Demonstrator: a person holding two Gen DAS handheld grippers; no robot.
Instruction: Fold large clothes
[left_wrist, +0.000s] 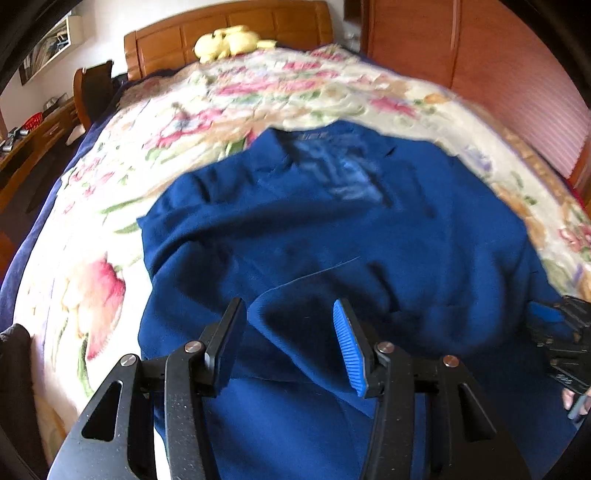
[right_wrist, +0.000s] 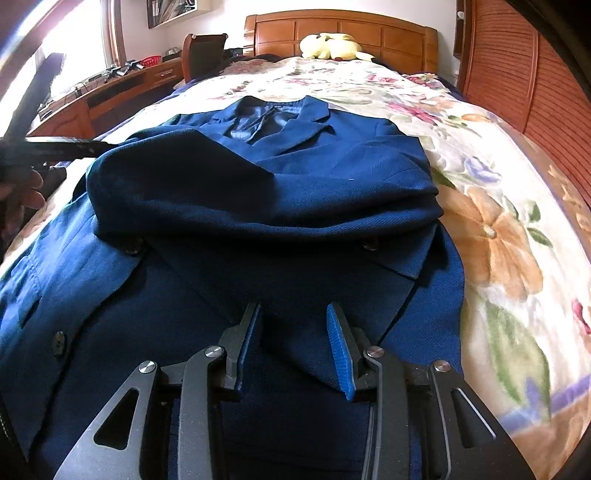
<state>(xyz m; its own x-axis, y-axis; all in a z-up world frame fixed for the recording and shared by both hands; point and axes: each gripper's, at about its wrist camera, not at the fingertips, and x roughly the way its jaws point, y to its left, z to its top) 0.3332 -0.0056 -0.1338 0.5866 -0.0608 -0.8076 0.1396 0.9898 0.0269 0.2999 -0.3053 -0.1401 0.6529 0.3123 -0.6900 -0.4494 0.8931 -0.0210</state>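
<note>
Lying lengthwise, blue jacket points collar toward headboard.

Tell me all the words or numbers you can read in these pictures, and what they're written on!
None can be read.
Blue jacket: a label inside the collar shows marks, too blurred to read.
Framed picture on the wall: no letters can be made out.
</note>
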